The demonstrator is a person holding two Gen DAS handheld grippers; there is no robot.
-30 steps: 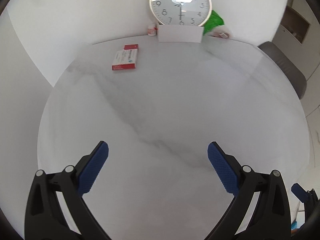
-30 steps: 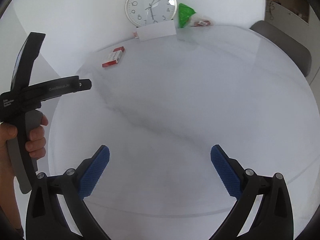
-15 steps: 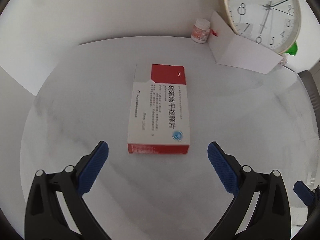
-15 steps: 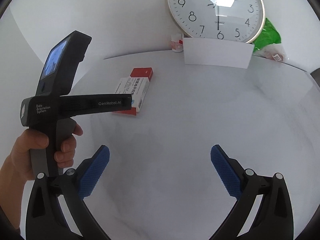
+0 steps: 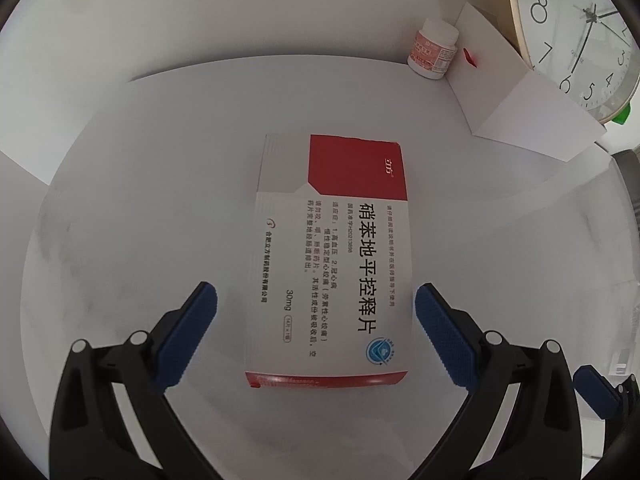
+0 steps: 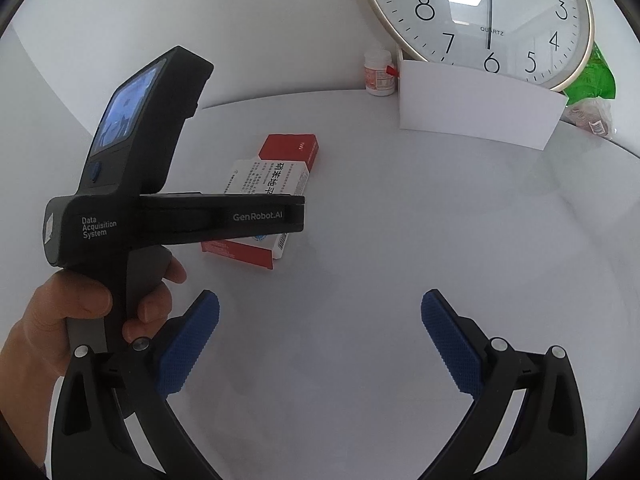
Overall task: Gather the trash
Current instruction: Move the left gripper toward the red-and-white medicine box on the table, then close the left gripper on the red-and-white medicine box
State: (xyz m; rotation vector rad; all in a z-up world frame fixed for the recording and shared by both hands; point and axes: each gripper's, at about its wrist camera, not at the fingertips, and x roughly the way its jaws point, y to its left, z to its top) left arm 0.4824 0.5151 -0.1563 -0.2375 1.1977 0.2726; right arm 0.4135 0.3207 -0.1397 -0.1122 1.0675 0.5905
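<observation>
Left wrist view showed the left gripper (image 5: 316, 312) spread wide, its jaws straddling the near end of the red-and-white medicine box (image 5: 332, 256) lying flat near the table's (image 5: 140, 184) far left edge. The right gripper (image 6: 320, 336) hung released and empty over bare tabletop. Closing too high on the low, flat box would likely let the pads (image 5: 444, 336) skid over its top.

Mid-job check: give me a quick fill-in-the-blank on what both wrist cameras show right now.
1. The left gripper straddles the near end of the ____ box.
2. Both grippers' jaws stand ____.
3. The small bottle stands left of the white ____.
4. Behind the card leans a round ____.

Missing words: medicine; open; card; clock
</observation>
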